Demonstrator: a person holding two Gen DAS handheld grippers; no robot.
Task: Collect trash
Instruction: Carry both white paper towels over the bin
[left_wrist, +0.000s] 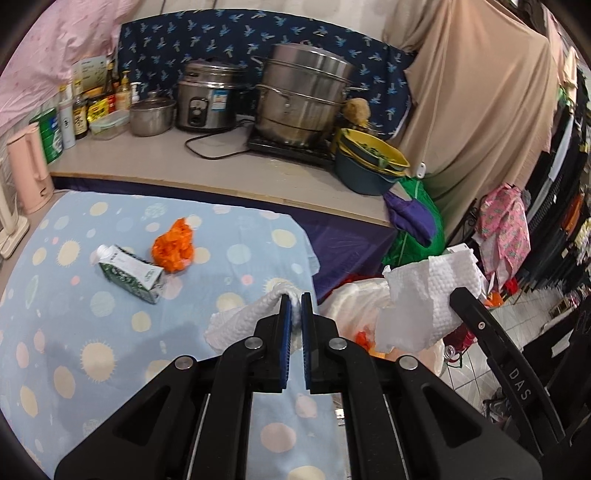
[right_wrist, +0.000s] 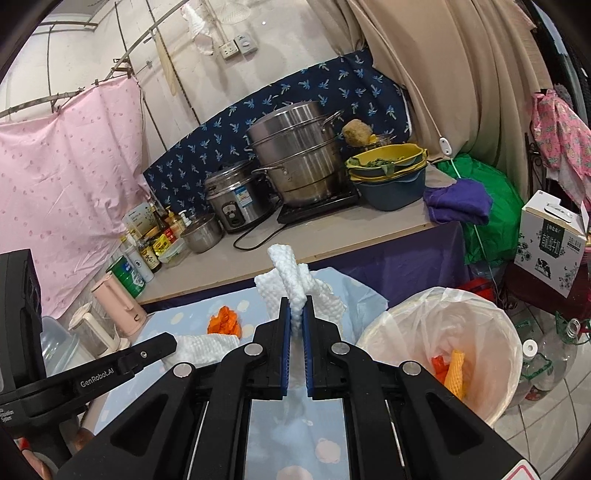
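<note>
- Left wrist view: left gripper (left_wrist: 295, 301) nearly closed, blue pads pinching a white paper towel (left_wrist: 240, 319); the towel bunches out to the left of the tips, over the blue dotted cloth (left_wrist: 92, 354).
- Same view: second paper towel (left_wrist: 432, 295) up at right, held by the right gripper (left_wrist: 460, 299), of which only one black finger shows here. It hangs over the trash bin (left_wrist: 354, 299).
- Further back on the cloth: green milk carton (left_wrist: 129, 271) lying on its side, cap pointing left; crumpled orange plastic (left_wrist: 173, 245) just beside it, touching or nearly so, can't tell which.
- Bkgd: counter (left_wrist: 221, 170) w/ big steel steamer pot (left_wrist: 306, 96), rice cooker (left_wrist: 207, 98), stacked bowls (left_wrist: 373, 162).
- Right wrist view: right gripper (right_wrist: 297, 306) shut down tight on the second paper towel (right_wrist: 291, 280); twisted wad sticks up above the tips, rest drapes around the fingers.
- Bin w/ clear bag liner (right_wrist: 439, 332) is right of the gripper, below it; inside are orange scraps (right_wrist: 437, 363) and a yellow foam net sleeve (right_wrist: 456, 373).
- Left gripper (right_wrist: 173, 341) comes in from the left edge, one finger visible, w/ its towel (right_wrist: 207, 345) next to the tip; orange plastic (right_wrist: 223, 321) behind it on the cloth.
- Milk box (right_wrist: 550, 247) at far right, glass bottle (right_wrist: 554, 354) on the floor by the bin.
</note>
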